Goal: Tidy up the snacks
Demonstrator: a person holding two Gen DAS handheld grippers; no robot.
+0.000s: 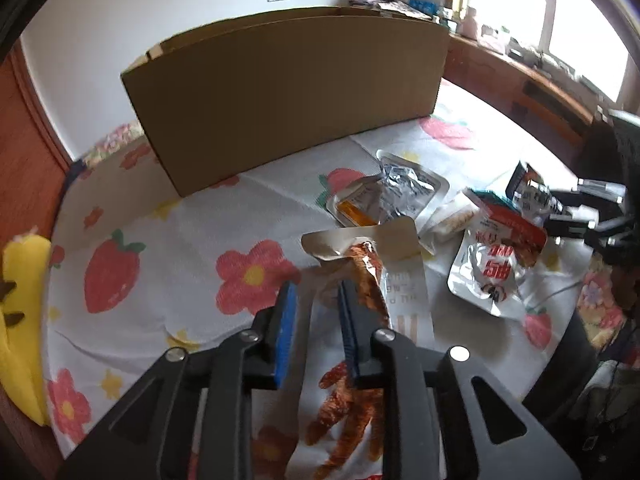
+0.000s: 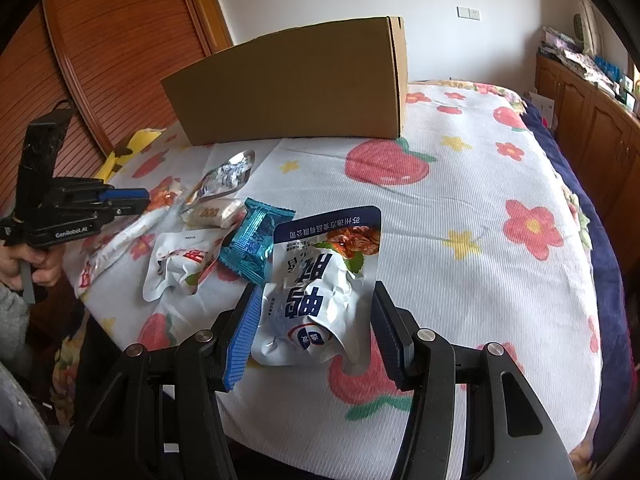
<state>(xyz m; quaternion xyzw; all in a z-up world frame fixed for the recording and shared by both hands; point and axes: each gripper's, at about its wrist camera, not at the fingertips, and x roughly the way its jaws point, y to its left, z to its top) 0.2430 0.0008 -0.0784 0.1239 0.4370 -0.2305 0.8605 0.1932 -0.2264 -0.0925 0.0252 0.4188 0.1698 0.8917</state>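
A brown cardboard box stands at the back of the bed; it also shows in the right wrist view. My left gripper straddles a long clear packet of red chicken feet; its jaws stand a little apart, and the packet lies against the right pad. In the right wrist view the left gripper is over that packet. My right gripper is open around a white and blue snack pouch lying on the bedsheet. Beside it lie a teal wrapper and a white and red pouch.
Silver packets and a white and red pouch lie on the flowered bedsheet. A yellow plush toy sits at the left edge. A wooden wardrobe and a cabinet flank the bed.
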